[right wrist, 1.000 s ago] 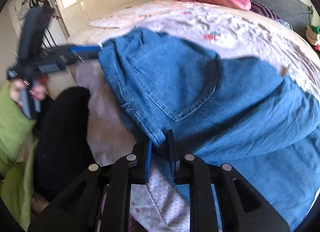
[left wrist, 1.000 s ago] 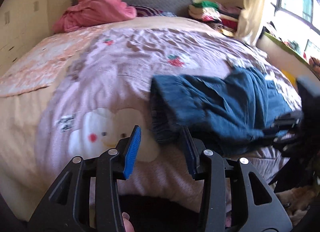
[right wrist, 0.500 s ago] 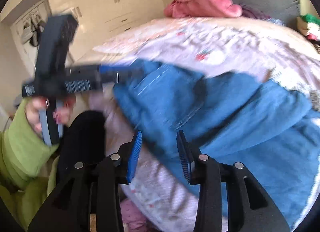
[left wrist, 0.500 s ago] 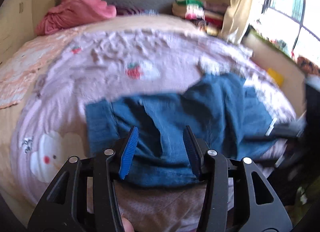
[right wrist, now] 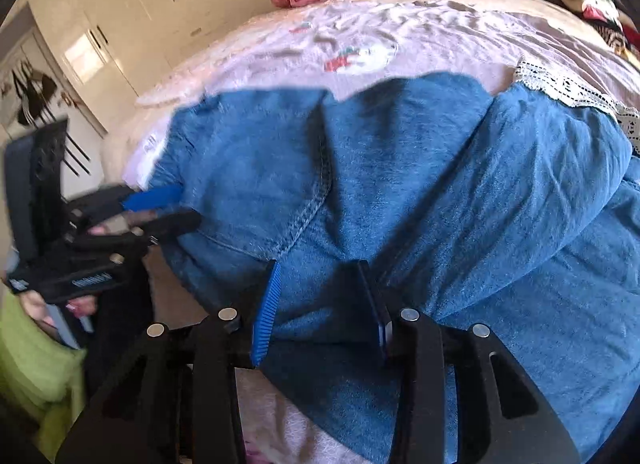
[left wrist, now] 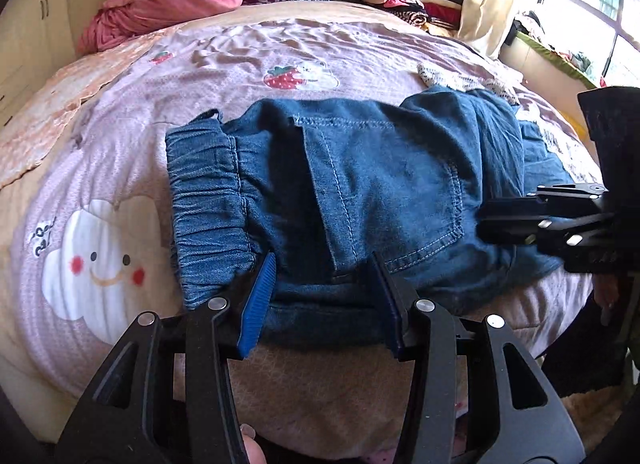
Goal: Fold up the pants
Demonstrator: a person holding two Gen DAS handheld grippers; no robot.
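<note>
- Left wrist view: one pair of blue denim pants (left wrist: 360,191) lies crosswise on the bed (left wrist: 240,63), near its front edge, elastic waistband at the left.
- The left gripper (left wrist: 324,288) is spread wide, its two fingers straddling the near hem of the pants and gripping nothing.
- Bare quilt stretches left and beyond the pants up to one pink blanket heap (left wrist: 160,3).
- Right wrist view: the pants (right wrist: 420,191) fill the foreground, one back pocket showing.
- The right gripper (right wrist: 320,284) is released, both fingers apart over the denim.
- One white wardrobe (right wrist: 132,11) stands beyond the bed's left edge.
</note>
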